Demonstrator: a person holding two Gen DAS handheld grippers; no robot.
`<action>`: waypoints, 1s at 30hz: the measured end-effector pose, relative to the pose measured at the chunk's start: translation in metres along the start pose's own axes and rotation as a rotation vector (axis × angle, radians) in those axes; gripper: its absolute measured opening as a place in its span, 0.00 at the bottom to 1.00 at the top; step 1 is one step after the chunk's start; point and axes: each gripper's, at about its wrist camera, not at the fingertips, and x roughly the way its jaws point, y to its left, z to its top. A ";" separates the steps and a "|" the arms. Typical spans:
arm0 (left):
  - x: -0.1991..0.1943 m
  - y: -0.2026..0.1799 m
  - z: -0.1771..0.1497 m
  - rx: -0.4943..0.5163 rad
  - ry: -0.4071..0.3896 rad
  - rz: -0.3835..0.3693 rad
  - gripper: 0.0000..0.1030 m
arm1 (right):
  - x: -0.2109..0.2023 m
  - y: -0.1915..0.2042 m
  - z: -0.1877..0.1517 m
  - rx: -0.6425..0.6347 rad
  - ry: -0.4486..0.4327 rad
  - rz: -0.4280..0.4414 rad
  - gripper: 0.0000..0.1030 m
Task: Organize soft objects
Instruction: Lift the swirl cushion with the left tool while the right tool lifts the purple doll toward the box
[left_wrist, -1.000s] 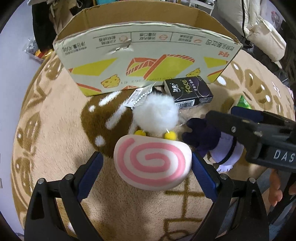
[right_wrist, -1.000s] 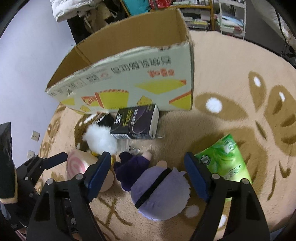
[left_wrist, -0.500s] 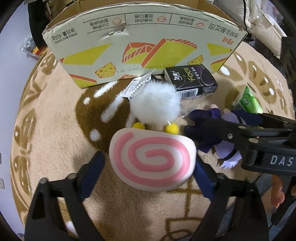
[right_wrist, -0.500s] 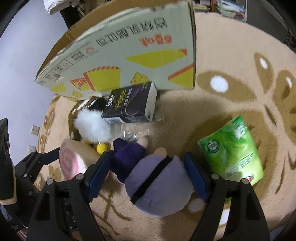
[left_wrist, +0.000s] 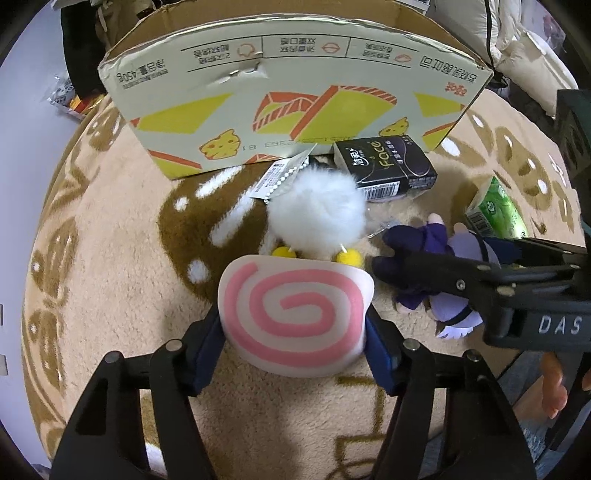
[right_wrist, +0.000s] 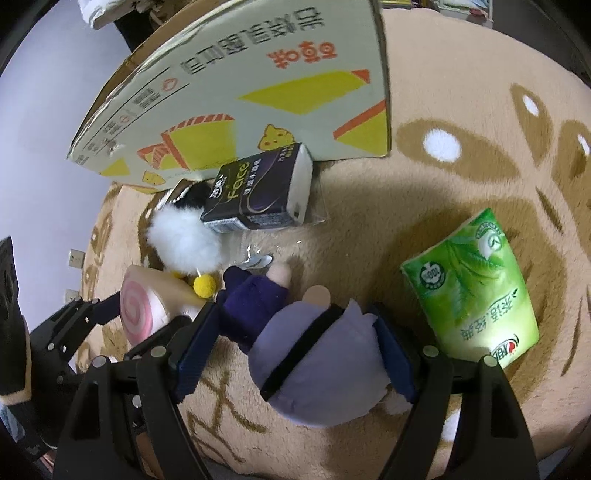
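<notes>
Two grippers on beige rug: left gripper (left_wrist: 295, 332) closing on pink-swirl roll plush (left_wrist: 293, 314), right gripper (right_wrist: 295, 354) straddling purple doll (right_wrist: 314, 365), pads apparently touching; next, prob. lift into far cardboard box (left_wrist: 295, 103).

left wrist: steep, close look down at rug (left_wrist: 110, 295) | right wrist: same, from the right | shared: cardboard box (left_wrist: 295, 103), swirl cushion (left_wrist: 295, 310)
</notes>
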 end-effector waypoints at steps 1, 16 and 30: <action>-0.001 0.001 0.000 -0.001 -0.001 0.006 0.64 | 0.000 0.002 0.000 -0.006 0.000 -0.005 0.83; -0.006 0.015 0.003 -0.048 -0.017 0.033 0.64 | -0.024 0.012 -0.003 -0.085 -0.121 -0.007 0.52; -0.037 0.016 -0.005 -0.095 -0.136 0.083 0.63 | -0.074 0.015 -0.010 -0.130 -0.314 0.028 0.51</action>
